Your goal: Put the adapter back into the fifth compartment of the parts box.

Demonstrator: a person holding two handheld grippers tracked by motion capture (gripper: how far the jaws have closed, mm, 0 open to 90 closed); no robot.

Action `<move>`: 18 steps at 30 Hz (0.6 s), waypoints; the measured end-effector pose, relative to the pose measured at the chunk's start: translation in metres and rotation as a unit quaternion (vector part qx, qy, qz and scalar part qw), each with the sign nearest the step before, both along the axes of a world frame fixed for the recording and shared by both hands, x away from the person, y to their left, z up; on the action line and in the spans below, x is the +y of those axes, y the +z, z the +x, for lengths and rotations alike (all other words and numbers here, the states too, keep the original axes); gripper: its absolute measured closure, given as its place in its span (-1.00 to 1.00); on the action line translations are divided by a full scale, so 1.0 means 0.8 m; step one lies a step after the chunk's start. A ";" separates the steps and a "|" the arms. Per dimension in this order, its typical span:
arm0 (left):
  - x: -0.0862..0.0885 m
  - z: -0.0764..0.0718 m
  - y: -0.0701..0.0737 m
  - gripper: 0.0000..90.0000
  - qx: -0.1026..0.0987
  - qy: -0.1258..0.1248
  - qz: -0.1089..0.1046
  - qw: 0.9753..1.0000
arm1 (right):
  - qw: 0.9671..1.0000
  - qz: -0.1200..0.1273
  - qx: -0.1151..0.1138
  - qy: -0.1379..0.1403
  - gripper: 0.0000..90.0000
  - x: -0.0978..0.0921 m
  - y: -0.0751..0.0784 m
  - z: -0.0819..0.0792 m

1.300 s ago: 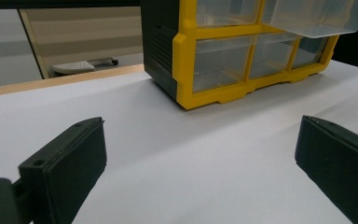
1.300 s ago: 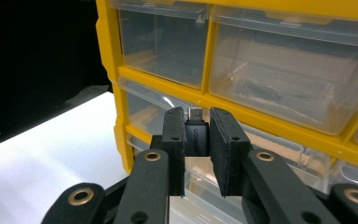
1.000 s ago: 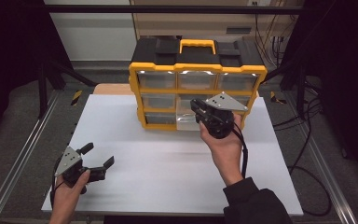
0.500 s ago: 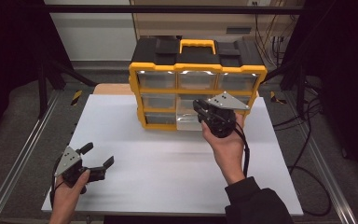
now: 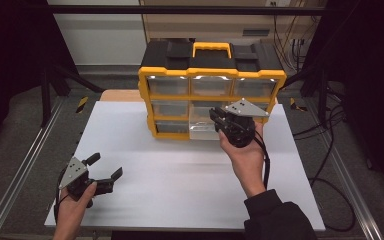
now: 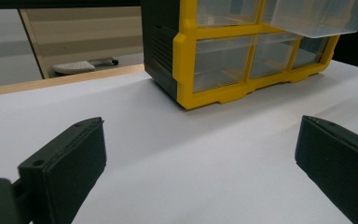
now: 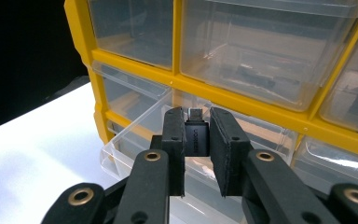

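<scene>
A yellow and black drawer organizer (image 5: 210,75) stands at the back of the white table (image 5: 180,175). Its bottom middle clear drawer (image 5: 202,131) is pulled out. My right gripper (image 5: 216,118) hovers just over that drawer, shut on a small black adapter (image 7: 196,139) with a metal plug at its far end. In the right gripper view the open drawer (image 7: 126,144) lies right under the right gripper (image 7: 196,135). My left gripper (image 5: 105,166) rests low at the table's front left, open and holding nothing, well away from the organizer (image 6: 186,70).
The other clear drawers are pushed in; some hold dark small parts. A wooden board (image 5: 122,95) lies behind the table's back left. Metal rails (image 5: 25,165) run along both table sides, and cables (image 5: 325,130) hang at the right.
My right gripper has edged slightly to the right over the open drawer with the adapter still held. The left gripper has stayed put.
</scene>
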State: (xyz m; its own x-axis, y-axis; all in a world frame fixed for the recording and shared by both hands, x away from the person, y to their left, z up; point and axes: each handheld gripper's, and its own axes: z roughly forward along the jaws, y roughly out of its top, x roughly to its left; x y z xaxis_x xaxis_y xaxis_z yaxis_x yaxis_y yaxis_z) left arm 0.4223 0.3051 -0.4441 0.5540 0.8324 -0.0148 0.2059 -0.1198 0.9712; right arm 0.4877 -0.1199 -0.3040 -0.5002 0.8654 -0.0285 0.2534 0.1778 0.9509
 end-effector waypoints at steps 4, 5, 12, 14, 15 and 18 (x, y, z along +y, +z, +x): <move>-0.001 0.000 0.000 -0.97 0.000 -0.001 0.001 1.000 | 1.000 -0.005 0.006 0.005 0.70 -0.001 -0.001 0.002; 0.000 0.000 0.000 -0.97 -0.001 0.000 0.001 1.000 | 1.000 -0.006 0.008 0.006 0.70 -0.002 -0.001 0.002; -0.001 0.000 0.000 -0.97 0.000 -0.001 0.001 1.000 | 1.000 -0.012 0.017 0.010 0.70 -0.004 -0.003 0.004; -0.001 0.000 0.000 -0.97 0.000 -0.002 0.002 1.000 | 1.000 -0.014 0.017 0.010 0.70 -0.004 -0.003 0.005; -0.001 0.000 0.000 -0.97 0.000 -0.002 0.002 1.000 | 1.000 -0.015 0.018 0.010 0.70 -0.005 -0.004 0.005; -0.001 0.000 0.000 -0.97 0.000 0.000 0.001 1.000 | 1.000 -0.016 0.023 0.011 0.70 -0.006 -0.005 0.007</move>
State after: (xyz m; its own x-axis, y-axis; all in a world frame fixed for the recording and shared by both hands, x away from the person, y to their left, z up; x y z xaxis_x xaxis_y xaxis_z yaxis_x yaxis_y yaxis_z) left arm 0.4224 0.3046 -0.4442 0.5543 0.8323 -0.0122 0.2051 -0.1223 0.9711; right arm 0.4934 -0.1243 -0.3077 -0.5214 0.8527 -0.0318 0.2924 0.2136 0.9321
